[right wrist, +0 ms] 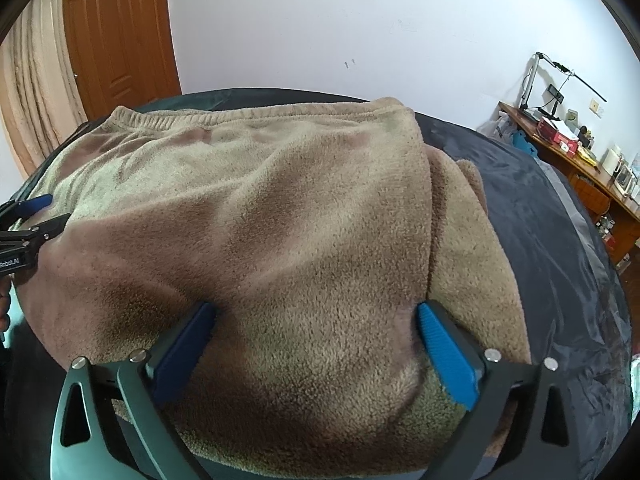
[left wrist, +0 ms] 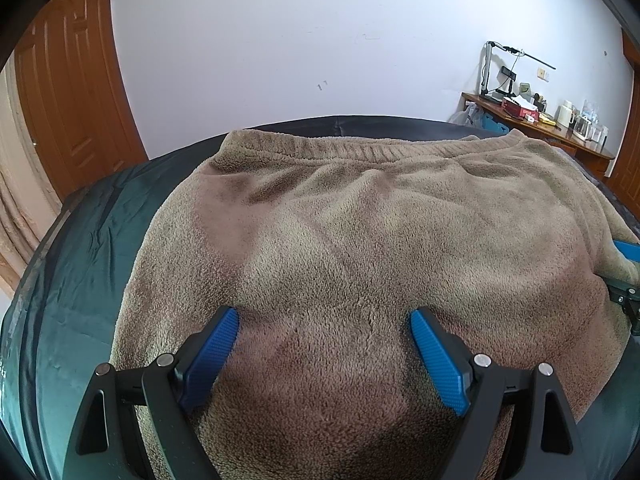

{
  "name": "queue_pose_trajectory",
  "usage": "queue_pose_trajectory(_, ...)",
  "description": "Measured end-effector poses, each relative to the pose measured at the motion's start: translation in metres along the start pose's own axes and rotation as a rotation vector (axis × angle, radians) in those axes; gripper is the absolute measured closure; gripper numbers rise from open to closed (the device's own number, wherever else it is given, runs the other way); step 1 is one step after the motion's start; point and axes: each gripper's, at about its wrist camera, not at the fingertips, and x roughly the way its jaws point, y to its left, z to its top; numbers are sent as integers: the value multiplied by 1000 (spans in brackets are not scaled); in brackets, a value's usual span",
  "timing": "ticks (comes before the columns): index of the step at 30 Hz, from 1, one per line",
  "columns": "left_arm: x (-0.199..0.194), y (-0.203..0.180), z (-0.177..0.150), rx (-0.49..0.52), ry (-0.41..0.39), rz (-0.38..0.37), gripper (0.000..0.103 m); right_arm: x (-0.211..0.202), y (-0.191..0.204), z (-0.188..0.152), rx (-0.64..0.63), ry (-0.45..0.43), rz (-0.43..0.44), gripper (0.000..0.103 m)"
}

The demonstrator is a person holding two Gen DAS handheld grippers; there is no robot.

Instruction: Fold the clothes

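Observation:
A tan fleece garment [left wrist: 360, 232] lies spread on a dark bed cover, its ribbed hem [left wrist: 360, 148] at the far side. My left gripper [left wrist: 322, 320] is open, its blue pads resting low on the near part of the fleece. My right gripper [right wrist: 316, 316] is also open over the same garment [right wrist: 260, 220], near its right side, where a second layer of fleece [right wrist: 468, 248] sticks out from under the top one. Each gripper shows at the edge of the other's view: the right one [left wrist: 628, 272], the left one [right wrist: 32, 216].
The dark bed cover [left wrist: 80, 272] extends left of the garment and to its right [right wrist: 540, 208]. A wooden door [left wrist: 68, 92] and a curtain [right wrist: 36, 92] stand at the left. A wooden desk [right wrist: 580, 160] with a lamp, boxes and cups is at the right wall.

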Motion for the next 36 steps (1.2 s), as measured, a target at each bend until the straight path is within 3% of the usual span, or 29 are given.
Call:
queue_pose_trajectory(9,-6,3,-2,-3,-24,30,13,-4,2,-2,2,-9,-31,1)
queue_pose_trajectory(14,-8,11,-1,-19,-19,73,13,-20,13,3,40,-37,-95,1)
queue_pose_trajectory(19,-4,22,-1,-60,-4,64,13,-33,30,23,54,-111,-24,1)
queue_pose_trajectory(22,-2,29,-2,-85,6,58,13,-8,48,28,2,-12,47,1)
queue_pose_trajectory(24,0,34,-2,-101,12,54,13,10,58,23,-47,51,35,0)
queue_pose_trajectory(32,2,38,-3,-127,19,58,12,3,54,21,-43,38,32,0)
queue_pose_trajectory(36,1,37,-3,-129,17,65,12,-27,39,12,16,-11,41,0)
